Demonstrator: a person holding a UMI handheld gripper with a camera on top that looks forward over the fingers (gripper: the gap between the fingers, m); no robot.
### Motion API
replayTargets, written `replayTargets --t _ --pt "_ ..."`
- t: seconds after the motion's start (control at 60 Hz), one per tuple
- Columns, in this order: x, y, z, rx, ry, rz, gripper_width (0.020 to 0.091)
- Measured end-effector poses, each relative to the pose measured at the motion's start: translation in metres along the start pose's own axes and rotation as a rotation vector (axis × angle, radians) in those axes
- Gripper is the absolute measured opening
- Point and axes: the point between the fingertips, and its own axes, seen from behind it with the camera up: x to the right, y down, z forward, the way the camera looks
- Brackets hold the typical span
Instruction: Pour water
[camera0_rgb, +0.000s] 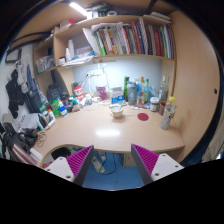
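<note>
We hold the fingers (112, 163) spread, gripping nothing; a clear bottle (167, 112) stands upright near the table's (100, 132) right edge, well beyond them; bare tabletop lies between.

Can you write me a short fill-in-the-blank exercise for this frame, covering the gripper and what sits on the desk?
1. The gripper has its fingers ____, with nothing between them.
2. The cup stands on the ____, well beyond the fingers.
3. Above the desk, a shelf holds a row of ____.
4. The pads on the fingers' inner faces are ____ in colour.

Missing words: open; desk; books; pink
</note>
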Motion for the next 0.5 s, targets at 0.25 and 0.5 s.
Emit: replayTargets --t 0.25,0.5 --pt "-0.017 -0.004 0.006 0.021 0.017 0.021 0.0840" --pt "0.062 -0.005 0.046 0.028 0.090 0.052 0.0838"
